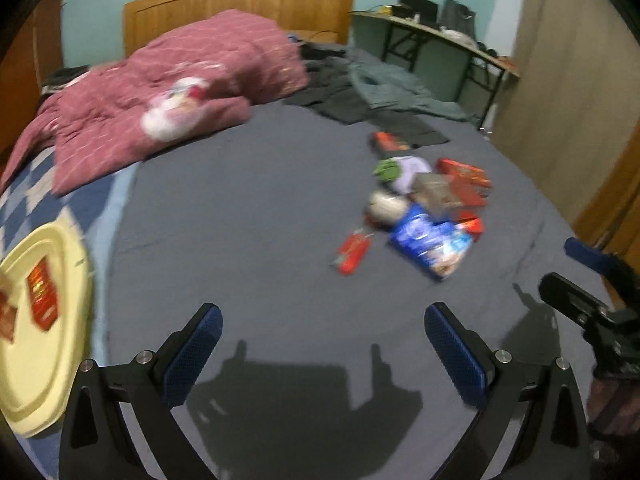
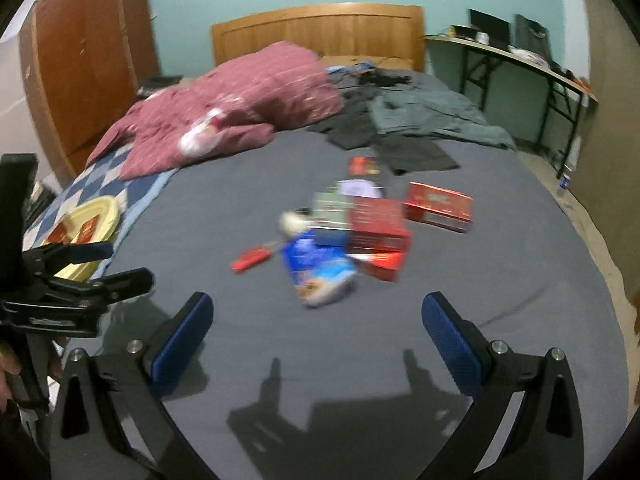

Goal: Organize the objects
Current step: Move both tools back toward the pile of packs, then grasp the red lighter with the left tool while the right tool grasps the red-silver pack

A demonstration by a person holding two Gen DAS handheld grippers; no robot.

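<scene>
Over the bed (image 1: 260, 184), both grippers hover with jaws apart, holding nothing.
Left gripper (image 1: 322, 344) is near the yellow tray (image 1: 24, 392) holding red packets (image 1: 42, 300); right gripper (image 2: 316, 330) faces the snack pile (image 2: 360, 228) mid-bed.

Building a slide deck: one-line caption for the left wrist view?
Open left gripper over grey bedsheet; snack packets ahead, yellow tray at left.

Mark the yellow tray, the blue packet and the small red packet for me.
yellow tray (image 1: 24, 392): left wrist view, bare near rim.
blue packet (image 2: 316, 268): right wrist view, its middle.
small red packet (image 2: 251, 259): right wrist view, its middle.
</scene>
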